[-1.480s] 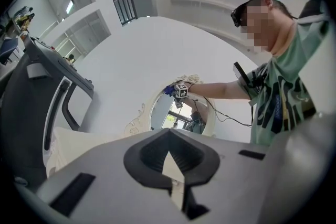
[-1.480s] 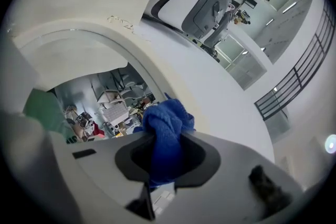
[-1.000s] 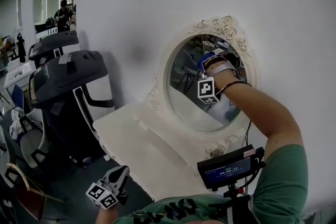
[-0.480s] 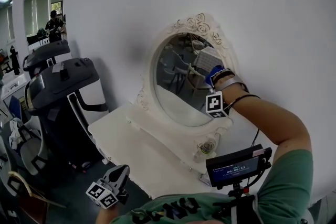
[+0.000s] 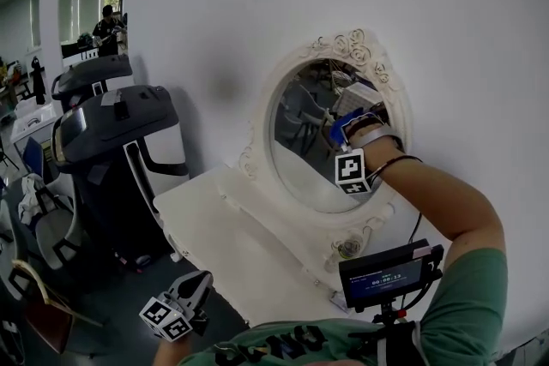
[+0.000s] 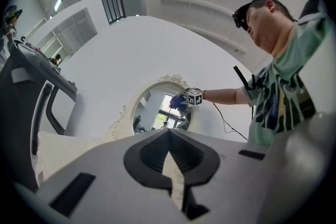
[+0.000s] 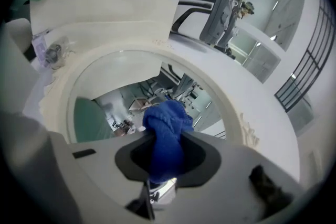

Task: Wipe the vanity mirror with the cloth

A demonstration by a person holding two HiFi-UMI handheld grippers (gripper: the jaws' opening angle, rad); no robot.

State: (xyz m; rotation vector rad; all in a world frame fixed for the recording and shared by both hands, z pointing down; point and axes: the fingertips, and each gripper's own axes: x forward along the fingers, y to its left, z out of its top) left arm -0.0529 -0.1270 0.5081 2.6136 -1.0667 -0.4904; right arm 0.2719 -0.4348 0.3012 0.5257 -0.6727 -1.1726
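The right hand-held gripper point(image 7: 165, 153) is clamped on the blue cloth point(image 7: 167, 122) at the vanity mirror point(image 5: 302, 160) glass. The left hand-held gripper point(image 5: 197, 283) hangs low, jaws together.

cloth point(image 7: 166, 126): between the jaws of the right gripper point(image 7: 165, 161), sticking out ahead of them
mirror point(image 5: 300, 163): straight ahead of the right gripper, on the wall point(image 5: 257, 4), above the table's back edge
table point(image 5: 214, 227): below the right gripper, ahead of the left gripper point(image 5: 199, 281)
left gripper: low, well apart from the mirror
treadmills point(image 5: 111, 129): left of the table, along the wall
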